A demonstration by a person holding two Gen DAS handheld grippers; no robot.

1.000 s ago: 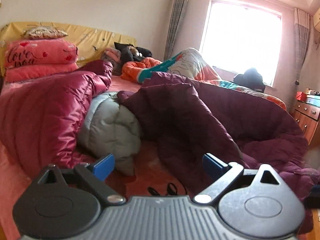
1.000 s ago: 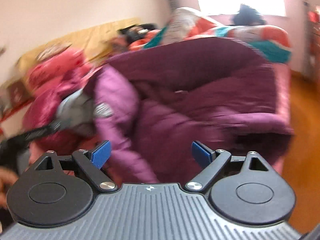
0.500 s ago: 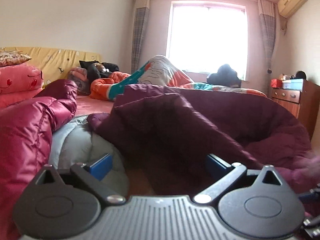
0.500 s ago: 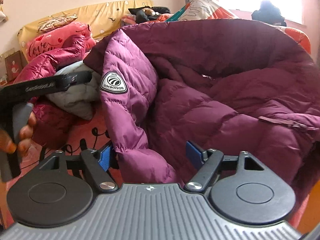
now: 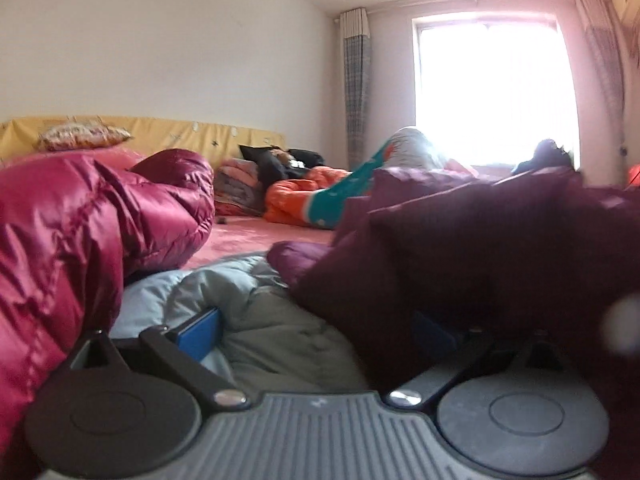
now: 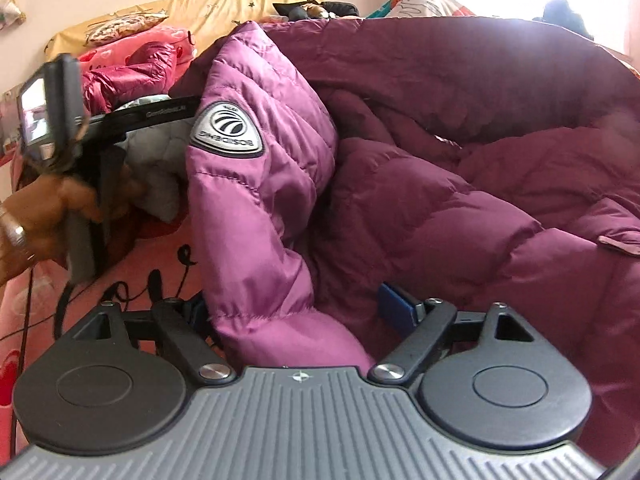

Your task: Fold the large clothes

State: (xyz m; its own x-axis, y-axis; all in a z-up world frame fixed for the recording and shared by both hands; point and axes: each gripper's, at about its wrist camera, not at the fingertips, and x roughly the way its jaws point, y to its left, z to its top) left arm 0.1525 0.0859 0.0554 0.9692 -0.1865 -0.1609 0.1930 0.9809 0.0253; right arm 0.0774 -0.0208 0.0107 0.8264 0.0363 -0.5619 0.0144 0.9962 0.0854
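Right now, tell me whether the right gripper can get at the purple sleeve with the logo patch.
Probably yes. The right gripper is open, and the sleeve's cuff end already lies between its fingers with nothing over it. The left gripper sits farther up, near the patch.

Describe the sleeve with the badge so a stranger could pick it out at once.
Start at the pink-sheeted bed and find the big purple quilted down coat heaped on it. Its lighter purple sleeve hangs down its left side. Unlike the shiny crimson puffer jacket behind, it carries a silver shield-shaped badge.
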